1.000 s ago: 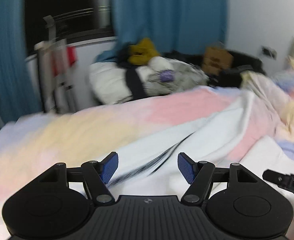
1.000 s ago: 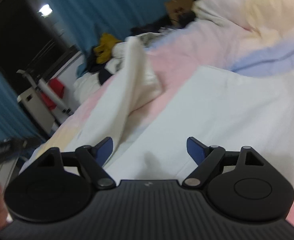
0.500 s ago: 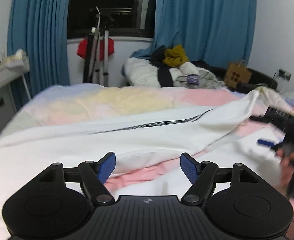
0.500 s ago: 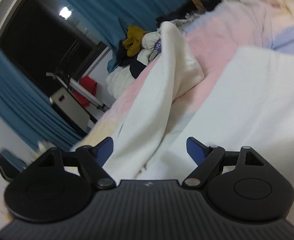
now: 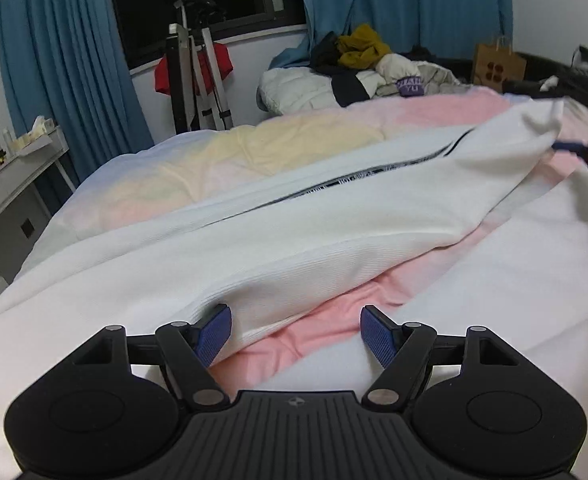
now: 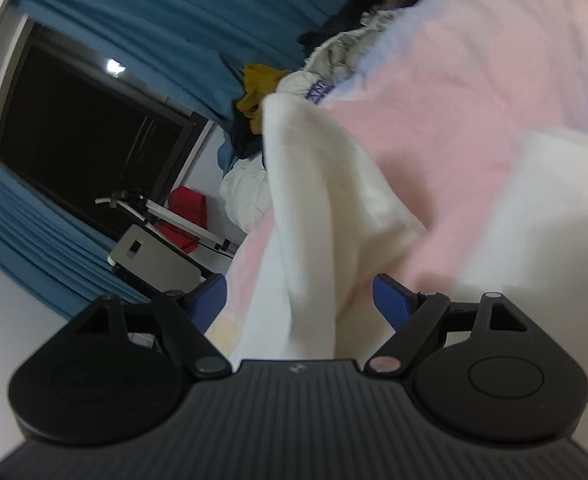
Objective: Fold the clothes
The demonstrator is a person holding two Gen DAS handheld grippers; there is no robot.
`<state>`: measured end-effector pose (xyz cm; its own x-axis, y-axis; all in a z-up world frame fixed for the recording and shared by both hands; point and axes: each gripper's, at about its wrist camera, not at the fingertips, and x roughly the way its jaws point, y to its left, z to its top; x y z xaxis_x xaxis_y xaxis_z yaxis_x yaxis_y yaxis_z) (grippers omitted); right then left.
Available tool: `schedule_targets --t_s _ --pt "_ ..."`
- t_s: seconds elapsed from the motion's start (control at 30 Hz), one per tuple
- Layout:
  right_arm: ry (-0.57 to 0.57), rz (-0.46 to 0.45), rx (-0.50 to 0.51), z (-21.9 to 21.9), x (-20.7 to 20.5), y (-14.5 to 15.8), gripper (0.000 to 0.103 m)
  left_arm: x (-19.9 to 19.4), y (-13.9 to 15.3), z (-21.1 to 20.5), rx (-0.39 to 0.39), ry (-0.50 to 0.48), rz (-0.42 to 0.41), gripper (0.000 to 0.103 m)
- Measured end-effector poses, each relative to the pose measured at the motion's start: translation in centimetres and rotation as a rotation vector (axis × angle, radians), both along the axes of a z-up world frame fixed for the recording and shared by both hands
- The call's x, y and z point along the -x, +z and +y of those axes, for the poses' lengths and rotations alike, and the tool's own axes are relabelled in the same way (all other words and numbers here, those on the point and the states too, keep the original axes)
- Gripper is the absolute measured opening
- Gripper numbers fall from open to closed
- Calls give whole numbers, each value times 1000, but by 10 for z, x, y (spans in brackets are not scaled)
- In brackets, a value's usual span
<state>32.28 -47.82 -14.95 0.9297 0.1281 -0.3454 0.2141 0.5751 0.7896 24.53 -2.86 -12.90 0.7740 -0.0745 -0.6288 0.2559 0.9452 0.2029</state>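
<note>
White garment [image 5: 314, 236] of finely ribbed knit cloth, matt, with a dark woven tape along its seam; bed cover [image 5: 221, 152] of soft pastel cloth, smooth and matt; left claw [image 5: 296, 334] in matt black plastic, ridged at 6 o'clock, with textured blue pads [image 5: 378, 336] and dull metal pivot pins; curtains [image 5: 65, 60] of pleated blue cloth; paper bag [image 5: 498, 66] at 2 o'clock, plain brown.

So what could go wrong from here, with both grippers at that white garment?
1. The left gripper is open with only one pad near the white garment's hem; closing might also pinch the pink bedding under it.
2. The right gripper is open around a raised fold of cloth; the view is blurred, so it could close on too little and slip.
</note>
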Motion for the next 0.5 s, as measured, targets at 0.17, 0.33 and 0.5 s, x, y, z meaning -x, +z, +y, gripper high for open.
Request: schedule_targets --t_s 0.17,0.33,0.5 --pt "-11 -77 52 -3 -14 29 64 -15 -22 -16 -116 0 -32 69" --pt "-25 -166 119 -2 -24 64 12 -26 -24 -10 -63 12 -11 23" --pt "-39 -256 187 -1 -34 99 8 -17 -5 6 76 7 39 0"
